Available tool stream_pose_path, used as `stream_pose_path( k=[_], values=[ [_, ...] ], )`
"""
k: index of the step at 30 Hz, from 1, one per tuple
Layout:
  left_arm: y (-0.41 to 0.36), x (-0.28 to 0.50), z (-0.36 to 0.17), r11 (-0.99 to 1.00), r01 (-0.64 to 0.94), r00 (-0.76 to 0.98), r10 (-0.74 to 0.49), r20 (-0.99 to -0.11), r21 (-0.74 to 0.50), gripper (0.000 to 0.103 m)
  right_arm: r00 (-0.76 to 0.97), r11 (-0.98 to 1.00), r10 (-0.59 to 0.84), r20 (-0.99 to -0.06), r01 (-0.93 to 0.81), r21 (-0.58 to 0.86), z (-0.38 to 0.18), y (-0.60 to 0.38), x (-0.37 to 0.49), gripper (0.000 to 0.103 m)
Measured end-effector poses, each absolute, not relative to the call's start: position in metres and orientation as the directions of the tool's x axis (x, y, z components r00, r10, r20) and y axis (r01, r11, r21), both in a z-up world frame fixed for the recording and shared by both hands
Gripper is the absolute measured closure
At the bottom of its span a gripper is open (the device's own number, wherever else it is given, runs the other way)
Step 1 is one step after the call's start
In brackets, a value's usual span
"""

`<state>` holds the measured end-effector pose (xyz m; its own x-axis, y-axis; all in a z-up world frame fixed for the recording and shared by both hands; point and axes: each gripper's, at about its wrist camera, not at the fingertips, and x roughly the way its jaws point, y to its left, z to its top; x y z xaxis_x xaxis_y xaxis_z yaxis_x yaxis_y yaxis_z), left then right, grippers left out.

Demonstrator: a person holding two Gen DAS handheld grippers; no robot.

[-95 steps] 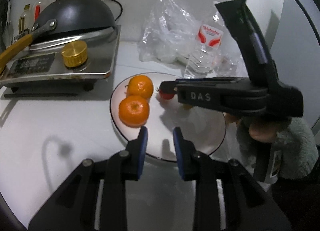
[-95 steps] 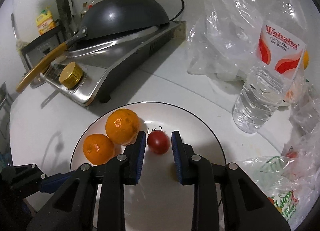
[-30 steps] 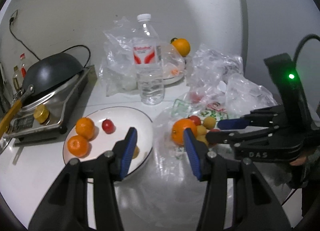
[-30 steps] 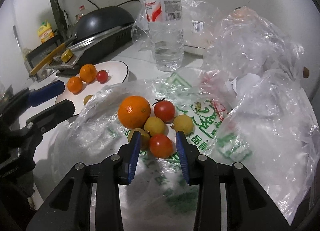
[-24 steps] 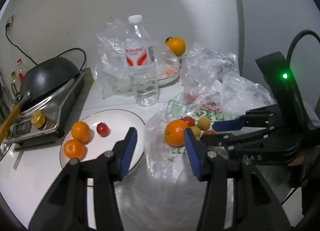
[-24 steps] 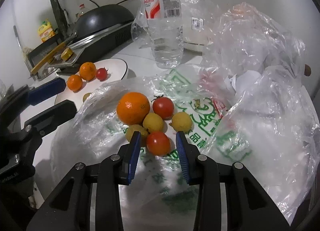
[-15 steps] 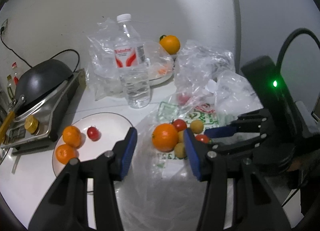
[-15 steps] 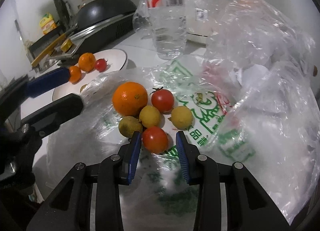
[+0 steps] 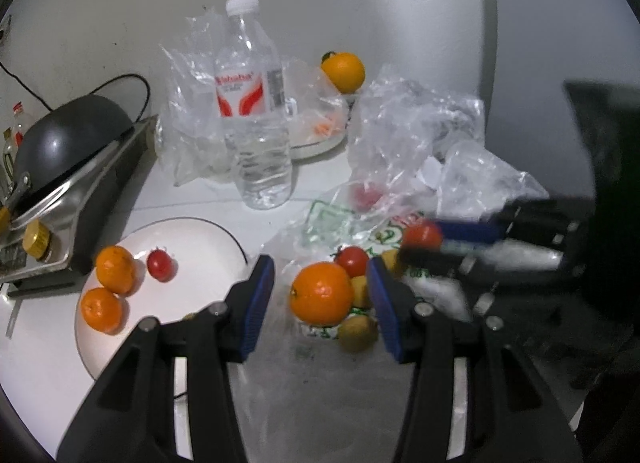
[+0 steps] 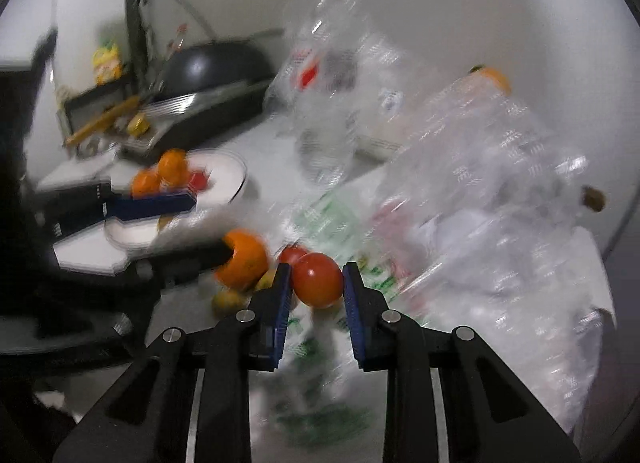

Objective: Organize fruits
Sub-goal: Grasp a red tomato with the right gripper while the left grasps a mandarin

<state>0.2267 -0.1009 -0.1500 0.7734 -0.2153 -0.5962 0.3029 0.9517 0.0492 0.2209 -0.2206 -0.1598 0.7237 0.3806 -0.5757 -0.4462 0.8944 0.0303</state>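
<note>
Two blue-padded grippers are working over the white bench. Right gripper (image 10: 316, 283) is clamping a small red tomato (image 10: 318, 279) between its pads, lifted above the crinkled clear plastic bag (image 9: 332, 231). Left gripper (image 9: 322, 301) is hanging with jaws wide apart around a large round orange (image 9: 321, 291) lying on that bag beside small yellow fruits (image 9: 358, 333). Near the bench's left edge, a white round plate (image 9: 200, 239) is carrying two small mandarins (image 9: 115, 269) and a cherry tomato (image 9: 160, 265).

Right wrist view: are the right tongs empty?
No, the right tongs are shut on a red tomato, pinched between their blue pads above the printed plastic bag.
</note>
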Motion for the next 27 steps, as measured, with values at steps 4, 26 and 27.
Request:
stream_pose_path(
  k=[4, 26, 27],
  values=[
    [-0.109, 0.236, -0.159, 0.949, 0.309, 0.751, -0.207, -0.627, 0.056, 0.053, 0.754, 0.898, 0.419, -0.506, -0.428, 0.105, -0.153, -0.239, 0.225, 0.075],
    [-0.114, 0.254, -0.175, 0.957, 0.280, 0.714, -0.157, -0.682, 0.074, 0.060, 0.767, 0.889, 0.445, -0.461, -0.440, 0.126, -0.149, -0.244, 0.221, 0.075],
    [-0.113, 0.253, -0.175, 0.960, 0.272, 0.713, -0.157, -0.683, 0.063, 0.060, 0.767, 0.889, 0.446, -0.461, -0.439, 0.130, -0.149, -0.245, 0.221, 0.075]
  ],
)
